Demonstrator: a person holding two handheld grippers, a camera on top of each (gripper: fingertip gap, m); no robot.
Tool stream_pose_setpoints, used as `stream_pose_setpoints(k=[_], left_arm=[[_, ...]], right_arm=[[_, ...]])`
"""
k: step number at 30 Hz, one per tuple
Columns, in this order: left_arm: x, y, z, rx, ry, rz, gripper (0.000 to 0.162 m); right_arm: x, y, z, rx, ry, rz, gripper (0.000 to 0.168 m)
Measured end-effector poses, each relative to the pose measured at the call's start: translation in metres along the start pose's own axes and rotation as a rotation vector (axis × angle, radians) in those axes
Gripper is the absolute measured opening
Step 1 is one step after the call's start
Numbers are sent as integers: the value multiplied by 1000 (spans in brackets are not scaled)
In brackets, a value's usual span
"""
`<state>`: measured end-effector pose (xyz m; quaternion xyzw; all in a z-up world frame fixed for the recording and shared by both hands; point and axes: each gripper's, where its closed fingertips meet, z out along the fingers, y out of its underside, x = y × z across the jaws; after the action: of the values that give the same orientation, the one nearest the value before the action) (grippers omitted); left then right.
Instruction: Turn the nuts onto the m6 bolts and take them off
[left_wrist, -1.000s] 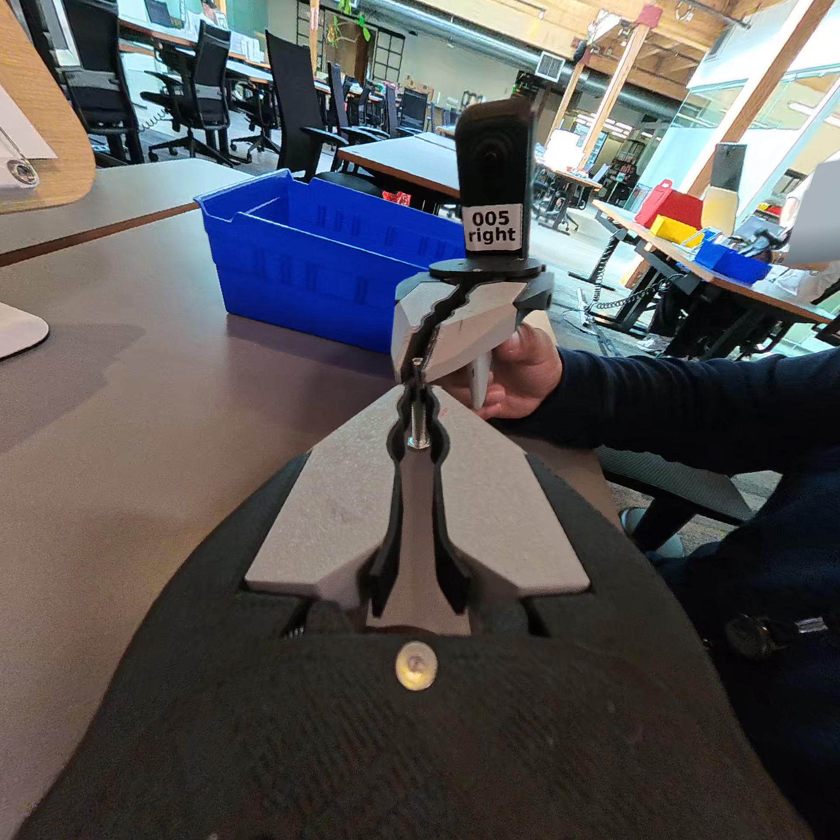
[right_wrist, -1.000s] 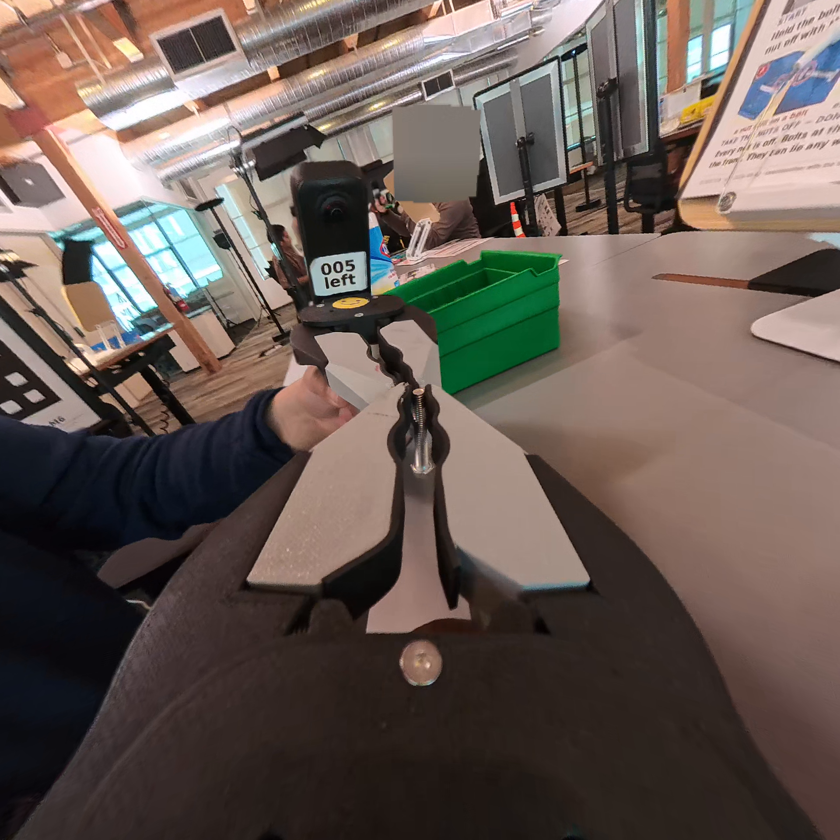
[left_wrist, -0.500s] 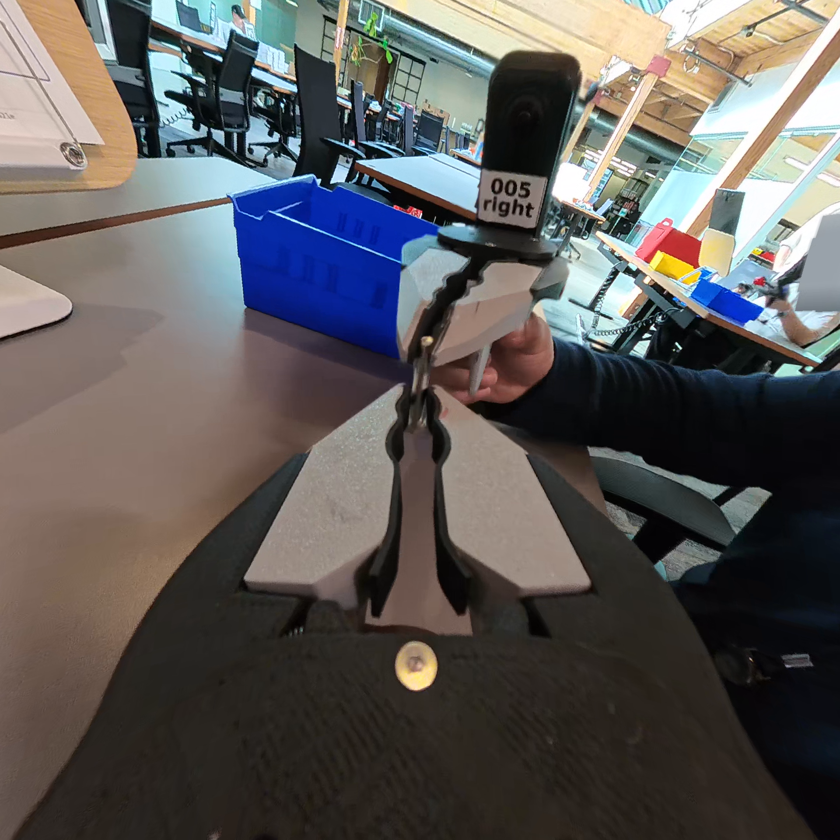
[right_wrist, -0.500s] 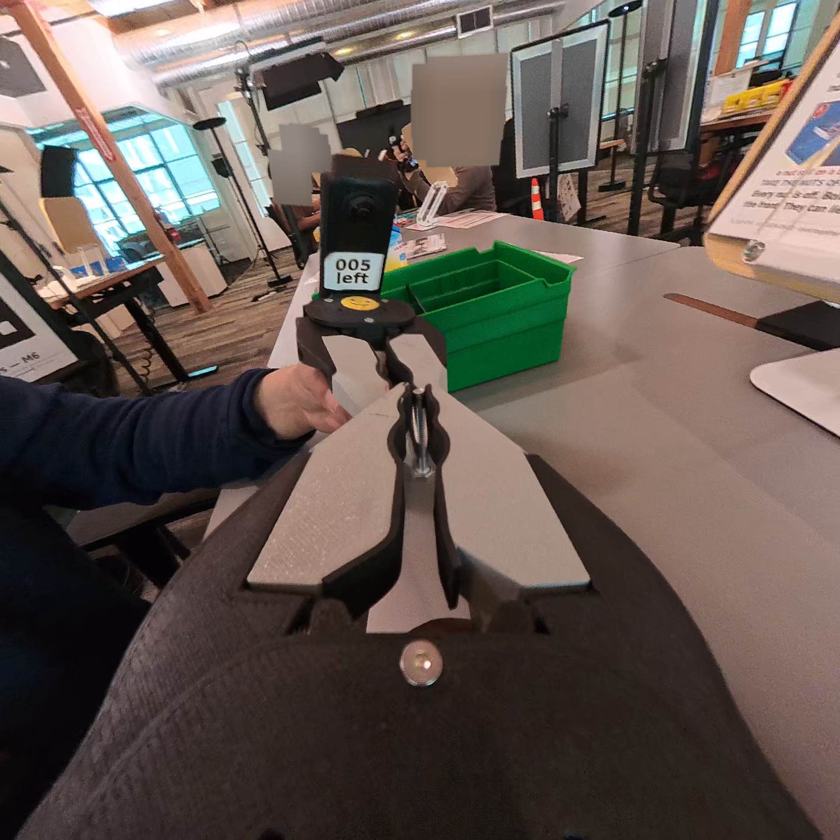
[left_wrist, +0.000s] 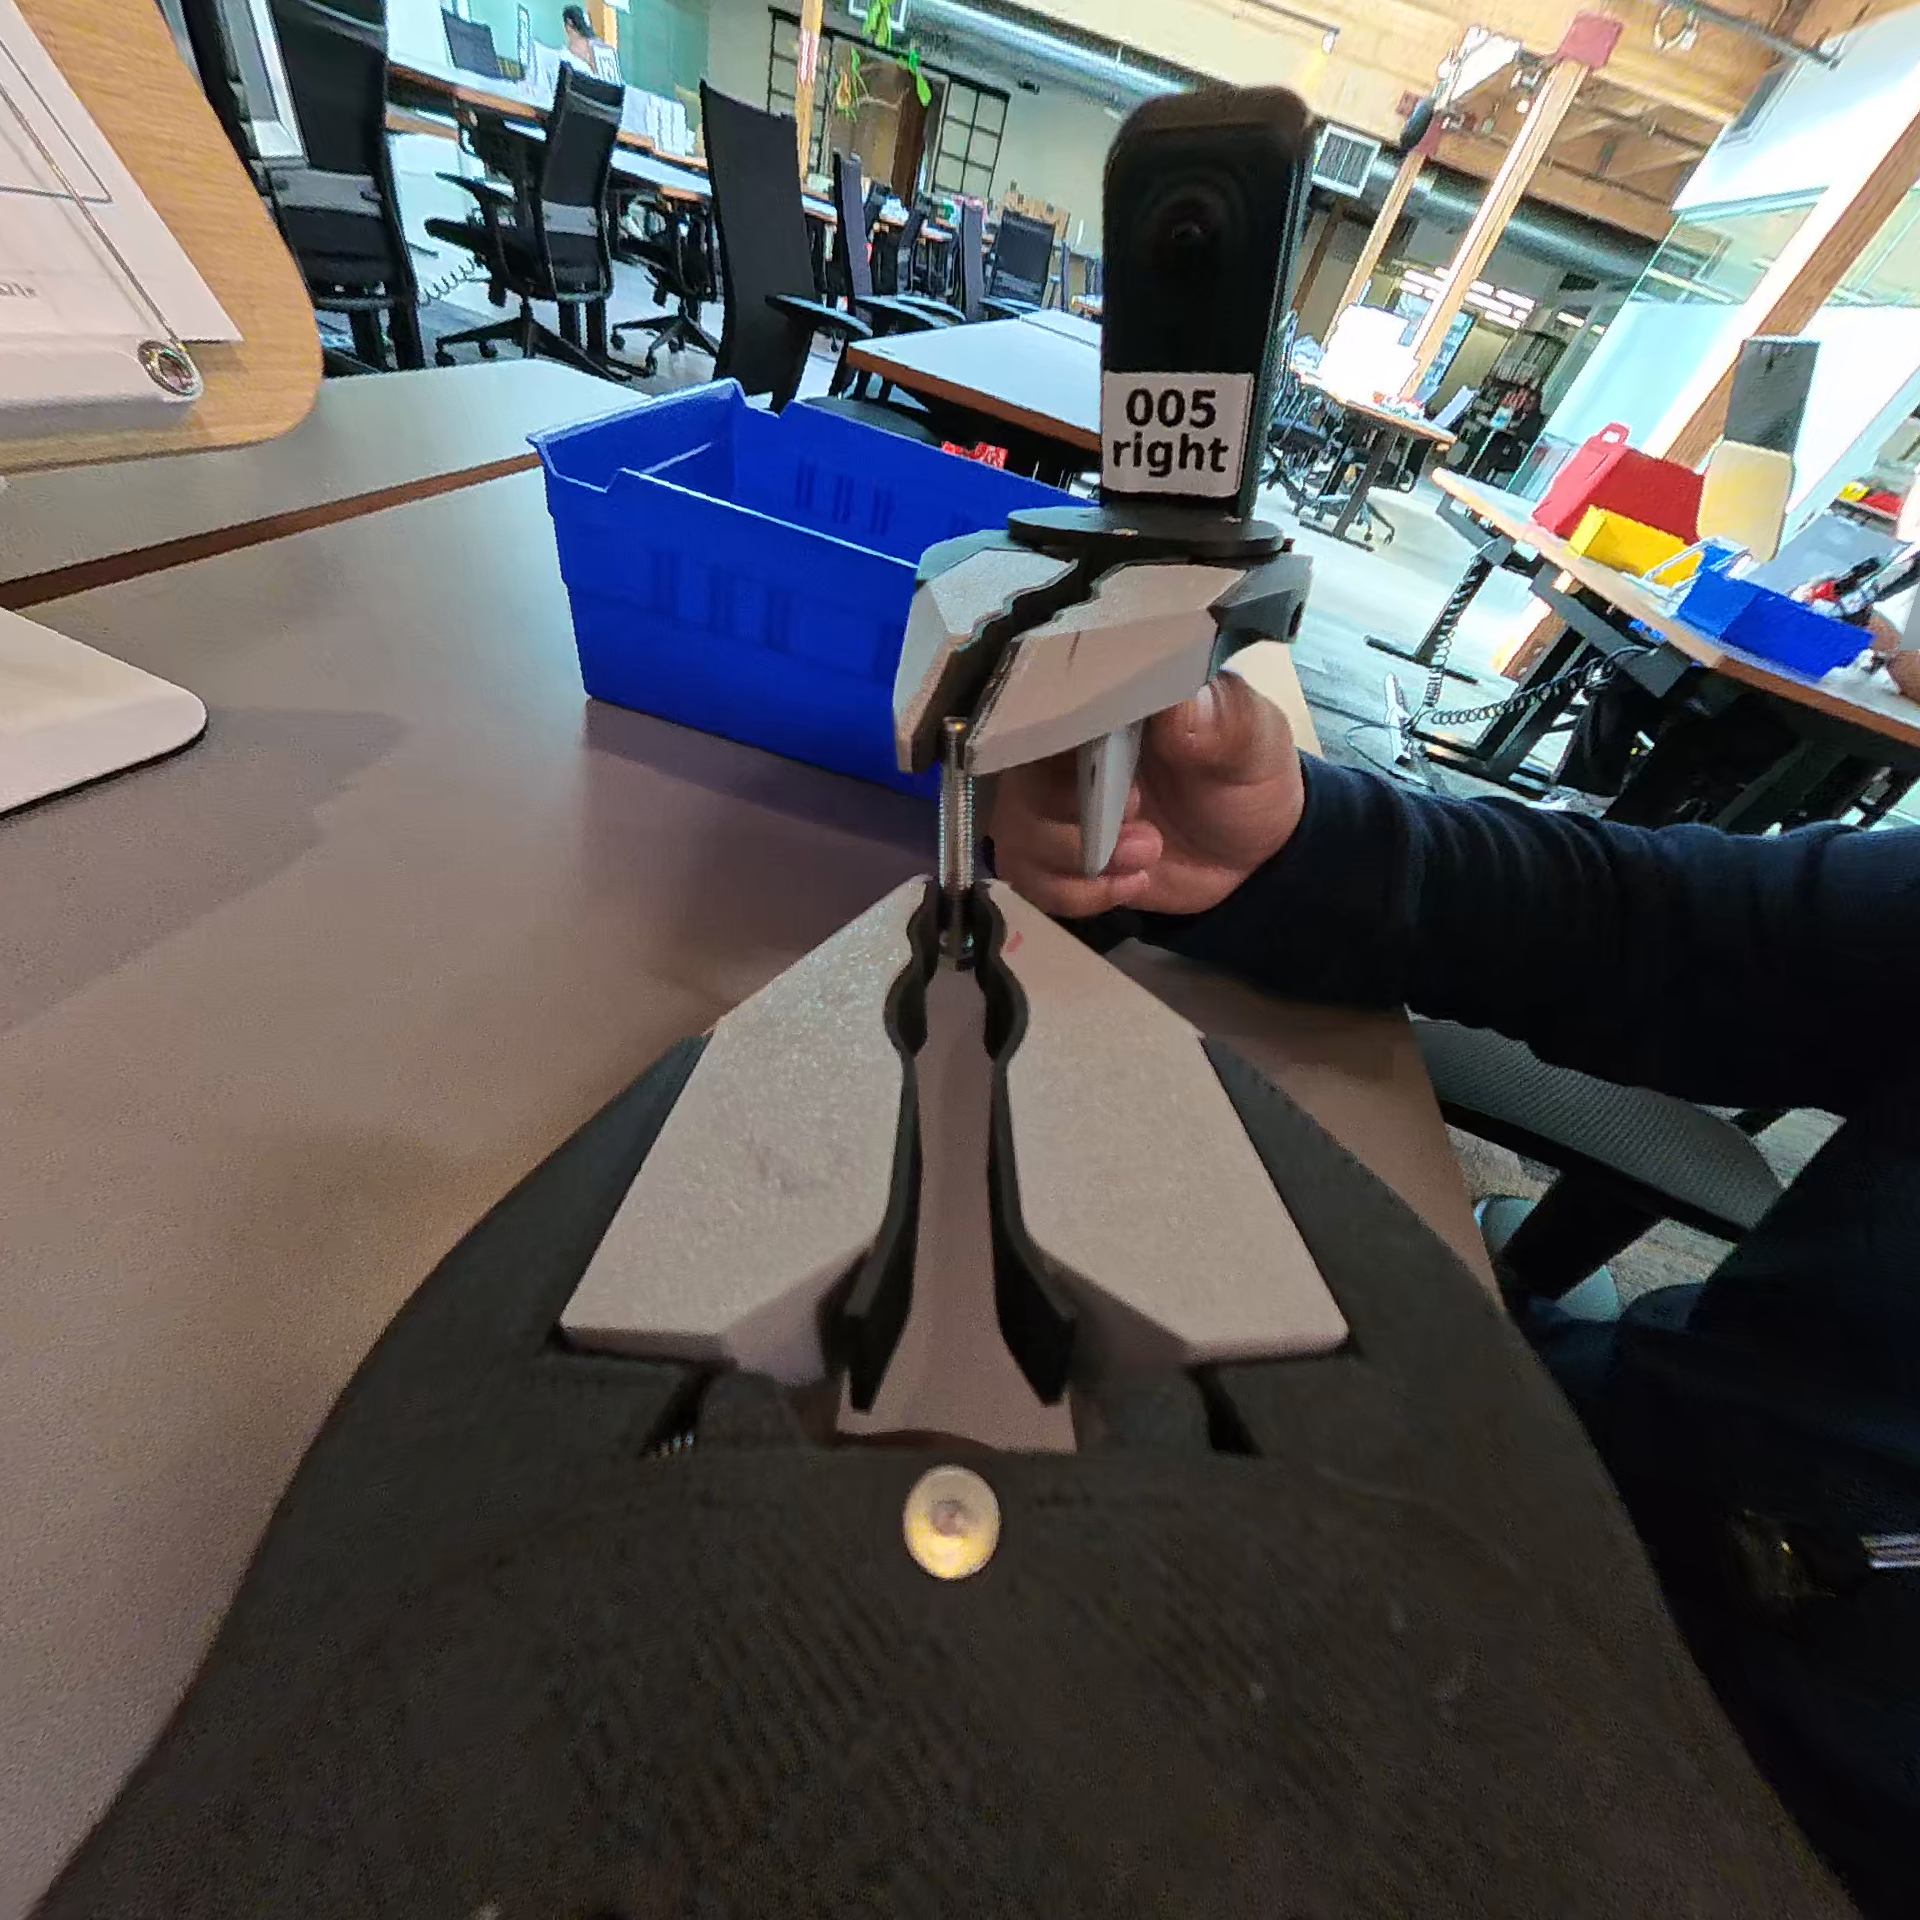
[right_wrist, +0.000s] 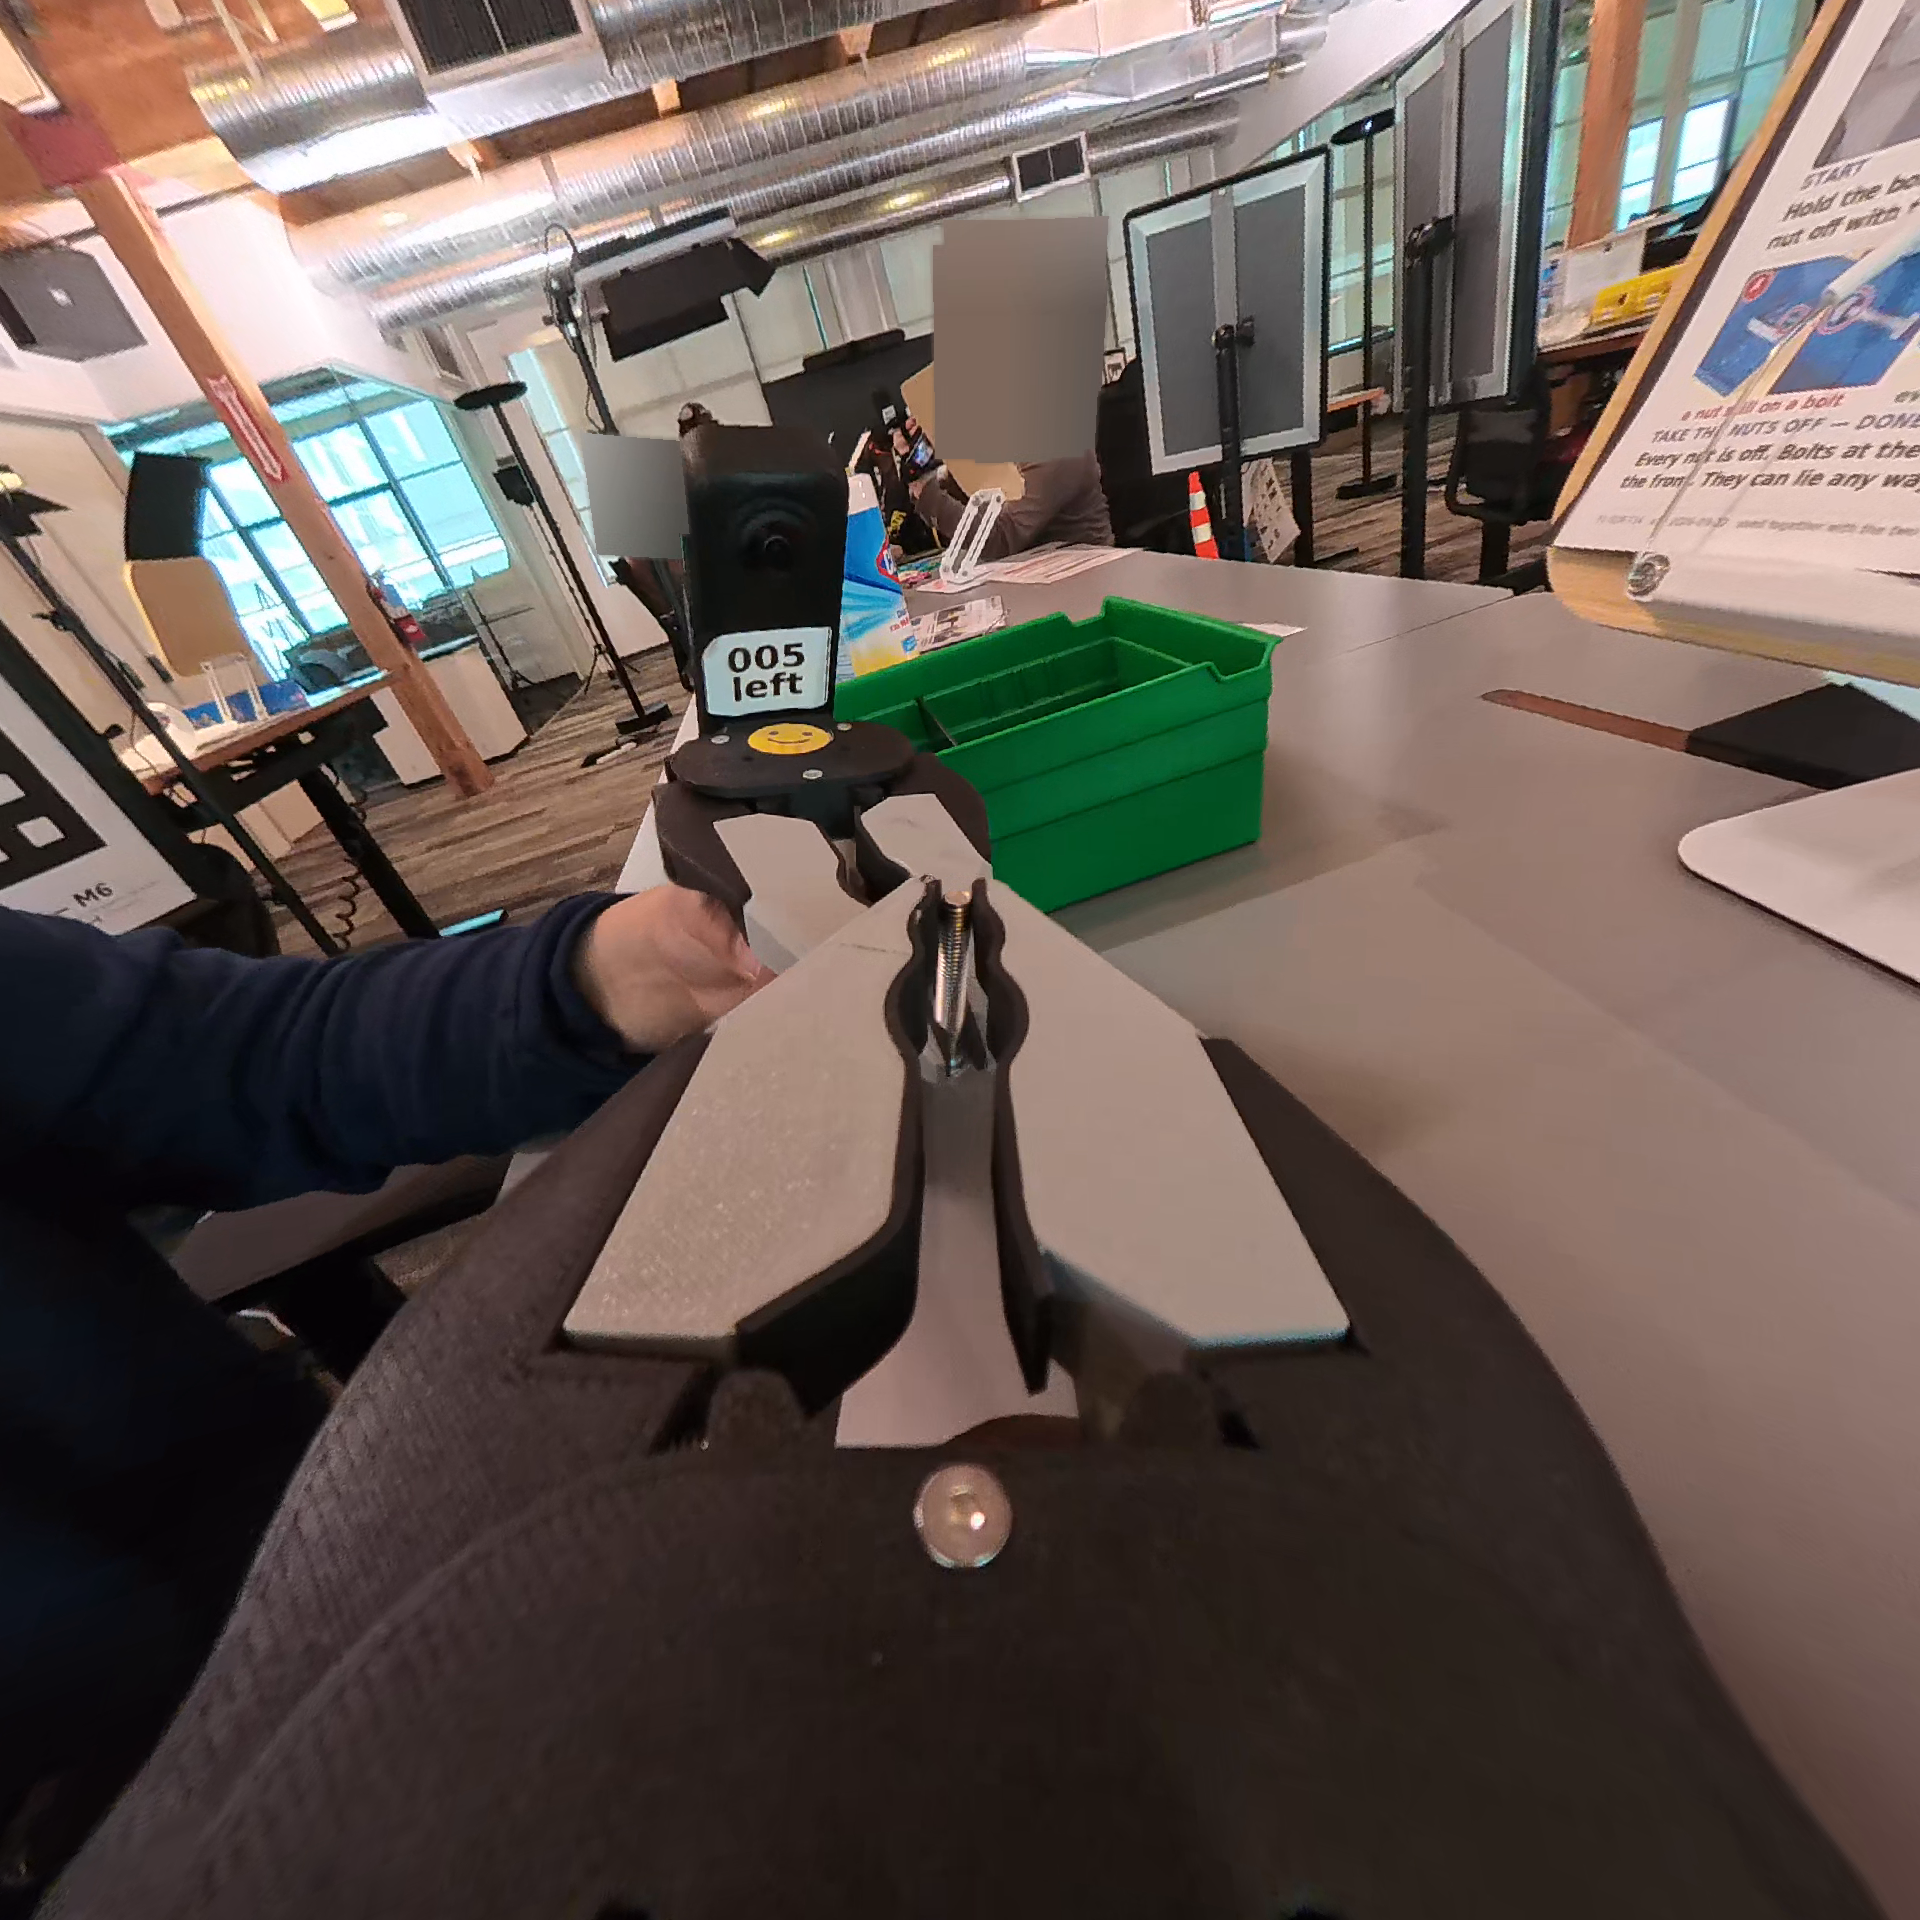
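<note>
A silver bolt (left_wrist: 956, 821) spans the two grippers above the grey table (left_wrist: 312, 987). My left gripper (left_wrist: 956, 920) is shut at its tips on the bolt's near end, where a small metal piece that looks like the nut (left_wrist: 959, 940) sits in the front notch. My right gripper (left_wrist: 961, 743) faces it from beyond and is shut on the bolt's far end. In the right wrist view the bolt (right_wrist: 951, 977) lies along the groove of my right gripper (right_wrist: 956, 904), thread pointing outward. The left gripper's tips are hidden behind it there.
A blue bin (left_wrist: 727, 582) stands on the table behind the right gripper. A green divided bin (right_wrist: 1091, 748) stands behind the left gripper. An instruction board (right_wrist: 1766, 364) on a white base (right_wrist: 1818, 883) is at the table's far side. The person's hands and dark sleeves hold both grippers. My left and right fingertips are right by each other.
The two grippers have drawn apart along the bolt. More bare thread now shows between them. The bolt keeps its place in the right gripper, and the left gripper now holds only its end.
</note>
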<state>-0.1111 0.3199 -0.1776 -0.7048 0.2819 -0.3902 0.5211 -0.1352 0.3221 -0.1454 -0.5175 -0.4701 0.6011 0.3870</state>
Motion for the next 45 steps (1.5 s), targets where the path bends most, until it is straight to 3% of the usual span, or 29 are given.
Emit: stream_pose_setpoints(k=[7,12,14,18,45], left_arm=[[-8,-3,-4,47,19,-120,3],[-7,-2,-5,47,43,-151,3],[-4,-1,-4,37,55,-143,3],[1,6,1,3,73,-143,4],[-2,6,1,11,76,-180,3]], right_arm=[[11,-8,-9,58,15,88,13],[10,2,-3,9,10,98,25],[7,8,1,-21,-2,96,24],[1,16,5,-59,-12,65,2],[2,22,9,-74,-14,129,2]])
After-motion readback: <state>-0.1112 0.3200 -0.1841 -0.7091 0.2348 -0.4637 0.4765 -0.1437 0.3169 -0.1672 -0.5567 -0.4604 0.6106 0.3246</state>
